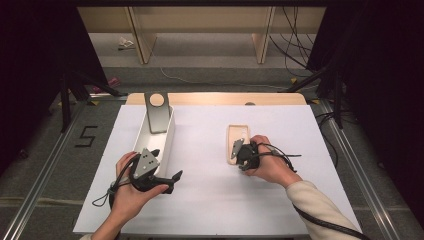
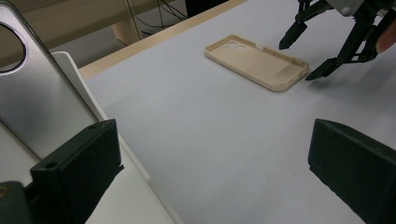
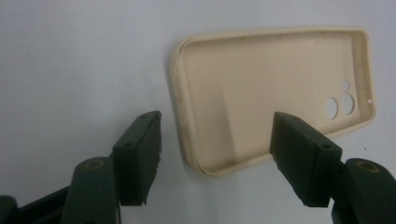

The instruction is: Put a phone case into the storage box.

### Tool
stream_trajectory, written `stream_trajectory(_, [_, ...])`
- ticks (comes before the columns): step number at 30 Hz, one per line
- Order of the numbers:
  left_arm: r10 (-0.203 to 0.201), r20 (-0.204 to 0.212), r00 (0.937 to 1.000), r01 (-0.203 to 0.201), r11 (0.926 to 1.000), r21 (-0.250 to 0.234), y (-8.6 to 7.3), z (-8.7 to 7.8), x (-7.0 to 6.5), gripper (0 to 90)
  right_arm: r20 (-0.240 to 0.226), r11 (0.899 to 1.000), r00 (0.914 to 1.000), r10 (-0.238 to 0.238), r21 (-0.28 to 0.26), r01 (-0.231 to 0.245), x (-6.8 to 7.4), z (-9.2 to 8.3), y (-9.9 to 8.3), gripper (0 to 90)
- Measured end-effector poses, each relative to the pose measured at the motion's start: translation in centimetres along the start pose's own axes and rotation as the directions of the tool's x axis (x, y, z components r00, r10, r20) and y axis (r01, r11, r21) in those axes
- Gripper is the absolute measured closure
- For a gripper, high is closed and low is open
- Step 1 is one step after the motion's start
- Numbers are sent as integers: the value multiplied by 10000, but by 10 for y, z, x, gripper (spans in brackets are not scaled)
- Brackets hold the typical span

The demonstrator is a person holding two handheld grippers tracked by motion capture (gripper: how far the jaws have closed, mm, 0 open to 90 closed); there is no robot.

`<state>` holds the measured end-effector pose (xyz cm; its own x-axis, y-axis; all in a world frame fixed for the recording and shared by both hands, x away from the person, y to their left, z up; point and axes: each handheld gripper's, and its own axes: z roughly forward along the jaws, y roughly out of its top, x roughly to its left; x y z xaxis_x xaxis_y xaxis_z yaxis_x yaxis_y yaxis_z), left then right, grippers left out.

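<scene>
White table [image 1: 210,200]: right hand-held gripper [image 2: 306,58] agape astride beige phone case [image 3: 261,98]; left hand-held gripper [image 2: 210,182] wide, beside white tray [image 1: 167,142].

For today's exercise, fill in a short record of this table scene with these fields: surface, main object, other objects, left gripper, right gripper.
surface: white table sheet
main object: beige plastic phone case, lying flat, hollow side up
other objects: long white tray holding a grey metal plate with a round hole
left gripper: left gripper open, beside the tray
right gripper: right gripper open, jaws astride the case's near end
</scene>
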<state>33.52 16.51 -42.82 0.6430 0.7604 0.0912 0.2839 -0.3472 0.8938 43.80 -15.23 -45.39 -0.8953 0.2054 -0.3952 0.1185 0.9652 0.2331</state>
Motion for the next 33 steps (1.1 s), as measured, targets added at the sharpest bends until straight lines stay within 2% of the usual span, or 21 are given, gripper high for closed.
stream_trajectory(2, [8,2,10000,-8,10000,3,0,0,0,18,-12,10000,10000,19,70,-19,0,0,1,361])
stream_trajectory(3, [17,3,10000,-17,10000,9,0,0,0,18,1,9996,9998,-200,182,200,0,2,2,375])
stream_trajectory(4, [15,18,10000,-15,10000,14,0,0,0,18,-31,9997,9999,-120,227,120,0,2,3,381])
stream_trajectory(7, [-5,59,10000,5,10000,10,0,0,-1,18,-78,9988,9994,-350,348,353,-1,4,6,399])
stream_trajectory(17, [22,65,10000,-22,10000,20,0,1,-1,17,-348,9963,9979,-539,656,561,-3,7,11,478])
stream_trajectory(18, [23,66,10000,-23,10000,19,0,1,-1,17,-374,9952,9969,-692,671,716,-4,8,11,489])
stream_trajectory(22, [25,73,10000,-25,10000,18,0,1,-2,17,-531,9941,9959,-727,768,766,-3,9,13,522])
stream_trajectory(24, [32,79,10000,-32,10000,18,0,1,-2,17,-559,9924,9940,-944,737,984,-4,9,14,541])
stream_trajectory(25, [33,82,10000,-33,10000,19,0,1,-2,17,-635,9923,9945,-832,865,885,-3,9,15,551])
stream_trajectory(28, [45,93,9999,-45,10000,22,0,1,-2,17,-704,9886,9909,-1148,901,1209,-5,10,17,578])
stream_trajectory(33, [49,92,9999,-49,10000,22,0,1,-2,17,-853,9860,9889,-1215,1042,1301,-4,10,19,615])
